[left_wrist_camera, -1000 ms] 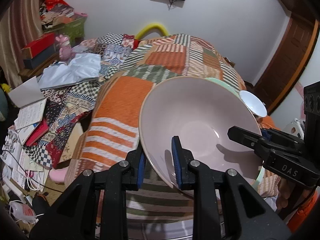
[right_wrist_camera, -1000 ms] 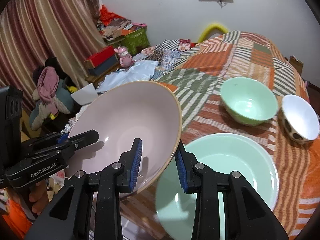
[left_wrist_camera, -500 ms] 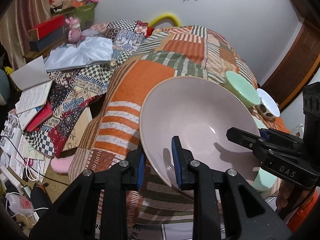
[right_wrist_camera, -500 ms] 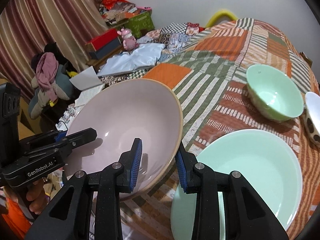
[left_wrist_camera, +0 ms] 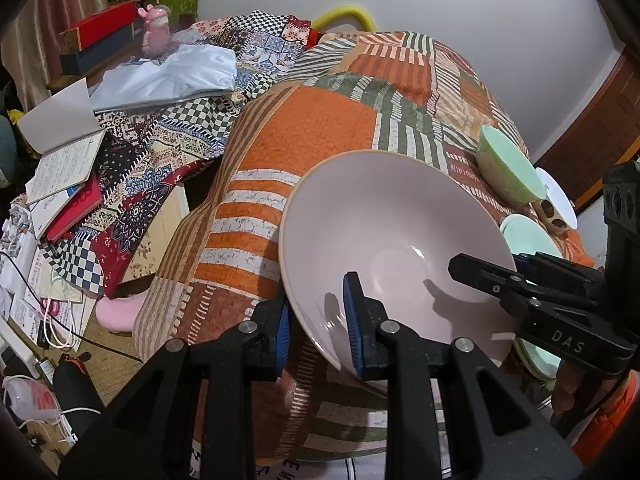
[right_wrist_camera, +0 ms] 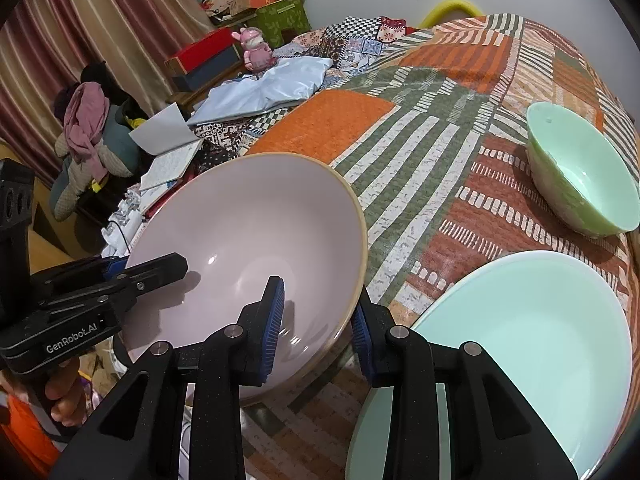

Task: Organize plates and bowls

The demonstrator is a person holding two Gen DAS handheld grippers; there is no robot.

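A large pale pink bowl (left_wrist_camera: 384, 236) (right_wrist_camera: 248, 232) with a tan rim is held over the patchwork bed by both grippers. My left gripper (left_wrist_camera: 316, 316) is shut on its near rim, one pad inside, one outside. My right gripper (right_wrist_camera: 318, 320) is shut on the opposite rim; it shows in the left wrist view (left_wrist_camera: 516, 280). A mint green plate (right_wrist_camera: 536, 340) lies on the bed right of the pink bowl. A mint green bowl (right_wrist_camera: 580, 172) (left_wrist_camera: 508, 172) stands farther back, with a white bowl (left_wrist_camera: 556, 204) beside it.
The patchwork bedspread (right_wrist_camera: 420, 128) covers the bed. To the left lie a silver-blue bag (left_wrist_camera: 168, 76), open notebooks (left_wrist_camera: 64, 156), a pink figurine (right_wrist_camera: 256, 48) and boxes. Cables and clutter lie on the floor at lower left (left_wrist_camera: 48, 320). A curtain (right_wrist_camera: 80, 32) hangs at left.
Both grippers have moved the pink bowl leftward and a little lower, away from the green plate; more of the plate and the green bowl are now uncovered. Both grips are unchanged.
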